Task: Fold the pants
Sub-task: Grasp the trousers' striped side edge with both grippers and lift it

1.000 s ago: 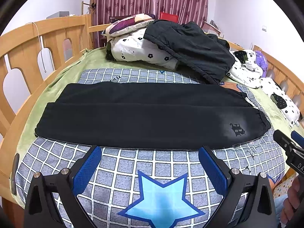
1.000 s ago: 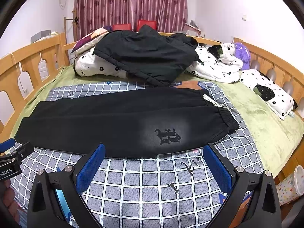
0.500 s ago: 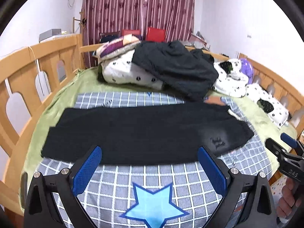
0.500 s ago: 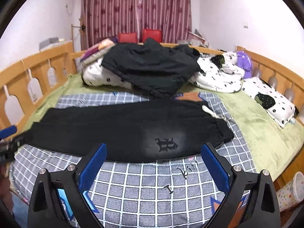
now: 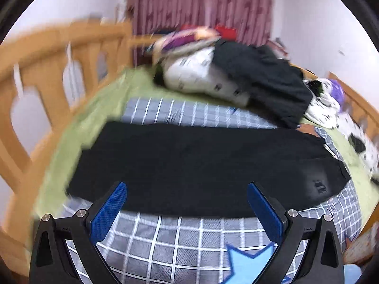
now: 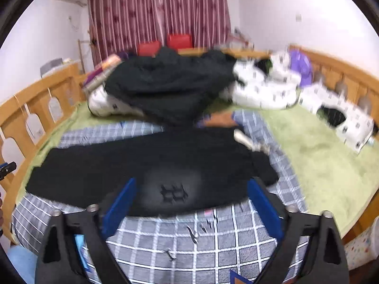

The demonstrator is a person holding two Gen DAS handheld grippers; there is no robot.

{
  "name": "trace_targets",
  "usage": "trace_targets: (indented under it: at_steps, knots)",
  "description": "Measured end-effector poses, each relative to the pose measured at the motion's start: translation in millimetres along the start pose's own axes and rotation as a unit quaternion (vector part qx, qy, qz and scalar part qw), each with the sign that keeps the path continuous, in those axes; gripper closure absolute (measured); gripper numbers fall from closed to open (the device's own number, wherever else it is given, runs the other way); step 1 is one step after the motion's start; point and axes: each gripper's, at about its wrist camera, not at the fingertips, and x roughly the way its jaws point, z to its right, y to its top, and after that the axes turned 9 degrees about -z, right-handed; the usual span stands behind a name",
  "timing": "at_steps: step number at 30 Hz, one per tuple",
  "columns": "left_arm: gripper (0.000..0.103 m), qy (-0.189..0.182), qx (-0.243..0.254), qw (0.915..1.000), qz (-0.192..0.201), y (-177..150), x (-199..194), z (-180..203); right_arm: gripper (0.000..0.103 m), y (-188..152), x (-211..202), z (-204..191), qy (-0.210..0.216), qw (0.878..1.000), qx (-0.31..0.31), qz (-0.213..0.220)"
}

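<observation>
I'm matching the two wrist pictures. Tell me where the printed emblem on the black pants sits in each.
Left wrist: emblem low right, right of the claw's right finger, near the pants' right end.
Right wrist: emblem low centre, between the claw's two fingers.
Shared landmark: the maroon curtain behind the bed.

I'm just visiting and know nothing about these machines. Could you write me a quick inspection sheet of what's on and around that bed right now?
Surface: grey checked blanket over a green bedspread.
Job's things: black pants lying flat and lengthwise, printed logo near the front edge, white drawstring at the waist.
Clutter: dark jacket heaped on spotted white bedding; purple item.
Grippers: left hand-held gripper open, nothing between the fingers; right hand-held gripper closing, nothing gripped, above the pants' near edge.
Cables: nothing seen for certain.
Surroundings: wooden bed rail, red curtain, white walls; view blurred.
</observation>
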Motion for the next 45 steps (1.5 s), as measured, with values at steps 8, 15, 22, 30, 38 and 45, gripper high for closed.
trace_targets:
  at_steps: [8,15,22,30,38,45]
  knots:
    - [0.006,-0.049,-0.108,0.9915,-0.054,-53,88,-82,0.028,-61,119,43,0.033,0.993,0.068,-0.091]
    - [0.013,-0.079,-0.207,0.9724,-0.072,-49,133,-121,0.028,-60,168,58,0.092,0.979,0.157,-0.091]
    - [0.083,-0.051,-0.261,0.9617,-0.067,-33,142,-135,0.066,-48,190,57,0.057,0.979,0.181,-0.08]
    - [0.088,-0.071,-0.228,0.9707,-0.027,6,96,-132,0.08,-7,148,41,0.056,0.991,0.118,-0.039]
    - [0.088,-0.018,-0.178,0.9836,0.021,69,77,-110,0.08,52,128,38,0.076,0.992,0.102,-0.002]
    - [0.088,0.023,-0.161,0.986,0.04,120,118,-99,0.08,93,160,22,0.067,0.996,0.059,0.005]
